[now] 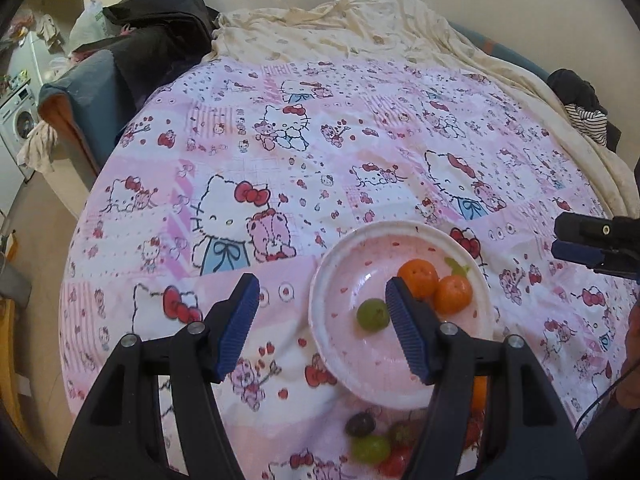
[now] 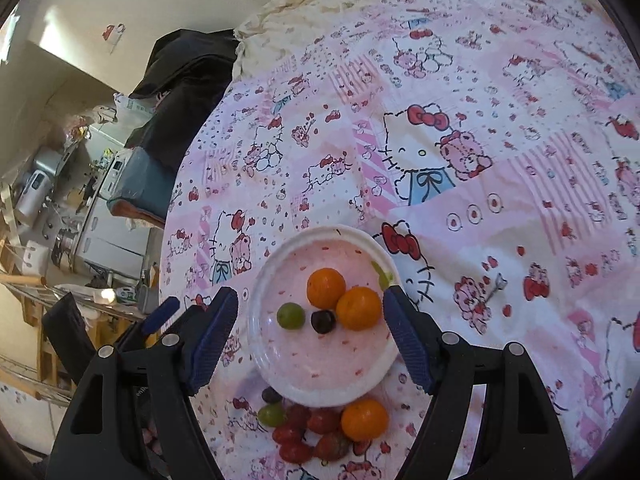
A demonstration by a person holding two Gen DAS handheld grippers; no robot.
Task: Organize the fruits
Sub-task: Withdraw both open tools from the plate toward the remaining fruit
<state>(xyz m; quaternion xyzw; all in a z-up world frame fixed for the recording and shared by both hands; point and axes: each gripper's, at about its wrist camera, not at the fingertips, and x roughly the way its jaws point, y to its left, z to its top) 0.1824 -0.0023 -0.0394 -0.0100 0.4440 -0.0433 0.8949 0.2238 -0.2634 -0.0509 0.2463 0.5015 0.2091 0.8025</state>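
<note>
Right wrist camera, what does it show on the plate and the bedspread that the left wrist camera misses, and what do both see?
Only the right wrist view shows the dark grape on the plate and the whole loose orange among cherry tomatoes. Only the left wrist view shows the right gripper, open. Both share two oranges and a green grape on the plate.
</note>
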